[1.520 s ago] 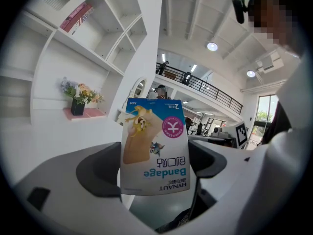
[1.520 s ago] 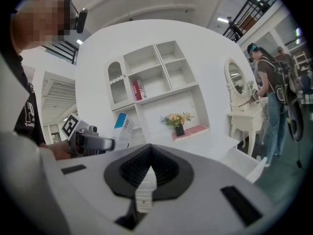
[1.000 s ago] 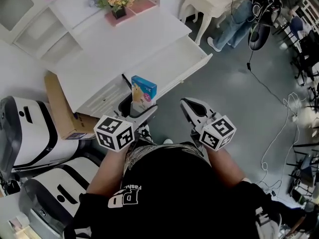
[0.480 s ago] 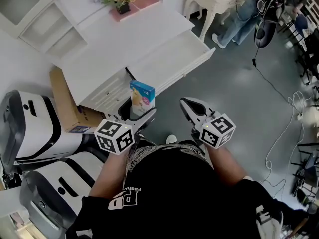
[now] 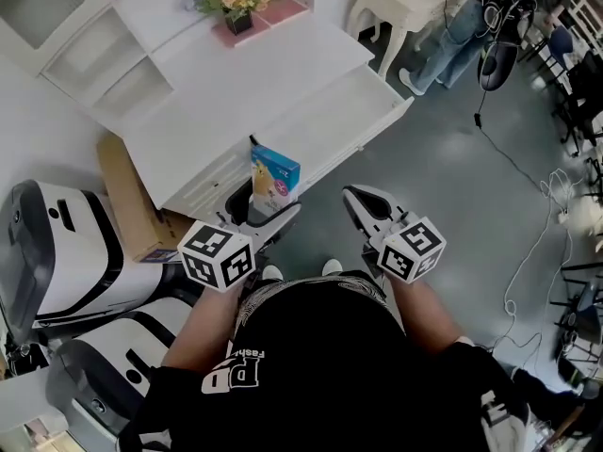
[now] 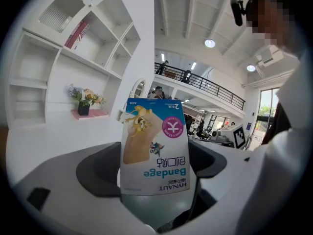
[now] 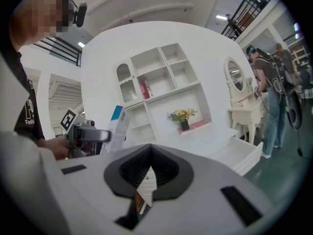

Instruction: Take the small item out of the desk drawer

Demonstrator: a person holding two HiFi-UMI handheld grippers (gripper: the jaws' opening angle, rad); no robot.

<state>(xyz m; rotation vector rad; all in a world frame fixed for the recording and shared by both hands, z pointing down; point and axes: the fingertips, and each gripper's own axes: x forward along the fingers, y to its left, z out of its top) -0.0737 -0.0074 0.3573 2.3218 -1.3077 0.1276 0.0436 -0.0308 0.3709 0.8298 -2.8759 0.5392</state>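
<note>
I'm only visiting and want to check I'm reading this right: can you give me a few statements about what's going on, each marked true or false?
1. The left tongs grip a blue and white bandage box. True.
2. The right tongs grip a second box. False: they are closed with nothing in them.
3. The desk drawer is pushed shut. False: it stands pulled open.
4. A pot of flowers stands at the back of the desk. True.
</note>
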